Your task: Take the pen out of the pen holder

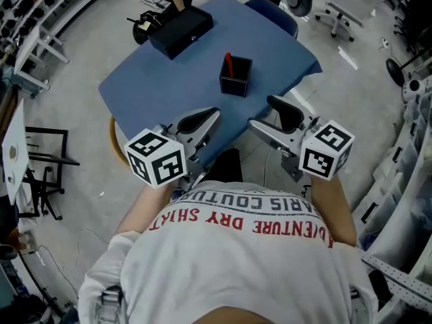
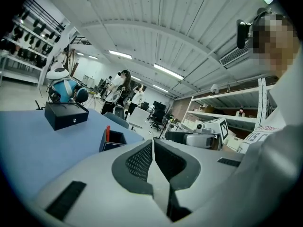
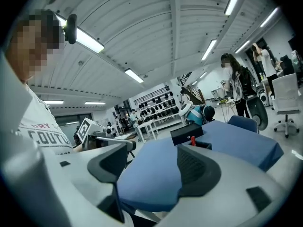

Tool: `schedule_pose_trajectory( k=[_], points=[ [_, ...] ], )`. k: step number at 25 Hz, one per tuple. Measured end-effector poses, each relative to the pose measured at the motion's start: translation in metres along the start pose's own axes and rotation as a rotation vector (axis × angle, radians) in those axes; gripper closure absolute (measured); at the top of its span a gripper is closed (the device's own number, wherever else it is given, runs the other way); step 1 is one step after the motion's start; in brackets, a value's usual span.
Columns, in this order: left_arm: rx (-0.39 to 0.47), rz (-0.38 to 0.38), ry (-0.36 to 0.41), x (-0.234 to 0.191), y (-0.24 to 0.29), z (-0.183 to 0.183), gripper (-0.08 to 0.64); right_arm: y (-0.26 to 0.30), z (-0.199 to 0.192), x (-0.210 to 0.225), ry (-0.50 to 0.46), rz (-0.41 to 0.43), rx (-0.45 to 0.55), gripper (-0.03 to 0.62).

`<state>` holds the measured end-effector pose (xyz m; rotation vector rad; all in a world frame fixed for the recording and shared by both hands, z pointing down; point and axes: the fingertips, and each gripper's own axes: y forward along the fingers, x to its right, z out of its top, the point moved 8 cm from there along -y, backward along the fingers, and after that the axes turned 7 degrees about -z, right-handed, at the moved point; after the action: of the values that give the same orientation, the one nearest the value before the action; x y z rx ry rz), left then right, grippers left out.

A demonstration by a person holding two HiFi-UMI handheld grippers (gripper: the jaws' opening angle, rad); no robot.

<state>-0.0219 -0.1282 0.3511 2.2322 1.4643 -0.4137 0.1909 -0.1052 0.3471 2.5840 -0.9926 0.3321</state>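
A black square pen holder (image 1: 235, 77) stands on the blue table (image 1: 155, 79), with a red pen (image 1: 229, 62) upright in it. Both grippers hover near the table's front edge, short of the holder. My left gripper (image 1: 212, 115) is shut, its pads pressed together with nothing between them. To its right my right gripper (image 1: 261, 112) is open and empty. The left gripper view has the holder (image 2: 113, 140) and pen (image 2: 108, 132) beyond the left gripper (image 2: 153, 144). In the right gripper view the pen (image 3: 192, 140) pokes up behind the right-hand finger (image 3: 196, 167) of the right gripper (image 3: 154, 161).
A black box (image 1: 180, 30) lies at the table's far left corner. A blue chair (image 1: 275, 13) stands behind the table. Office chairs, shelving and several people are in the room beyond. The person's white shirt fills the bottom of the head view.
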Motion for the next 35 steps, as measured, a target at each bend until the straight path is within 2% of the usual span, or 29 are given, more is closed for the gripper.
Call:
schedule_pose_trajectory(
  k=[4,12,21,31,35],
  points=[
    [-0.001,0.020,-0.015,-0.021,0.007,0.008,0.523,0.022,0.012,0.013,-0.027,0.002,-0.019,0.276],
    [-0.010,0.058,-0.044,-0.071,0.017,0.027,0.523,0.085,0.029,0.053,-0.015,-0.016,-0.081,0.277],
    [-0.002,0.111,-0.107,-0.117,0.029,0.026,0.523,0.149,0.033,0.094,-0.058,-0.035,-0.181,0.278],
    [0.009,0.164,-0.151,-0.148,0.030,0.019,0.523,0.200,0.029,0.115,-0.208,-0.091,-0.324,0.284],
    [0.011,0.176,-0.163,-0.153,0.030,0.015,0.523,0.210,0.025,0.120,-0.277,-0.126,-0.386,0.338]
  ],
)
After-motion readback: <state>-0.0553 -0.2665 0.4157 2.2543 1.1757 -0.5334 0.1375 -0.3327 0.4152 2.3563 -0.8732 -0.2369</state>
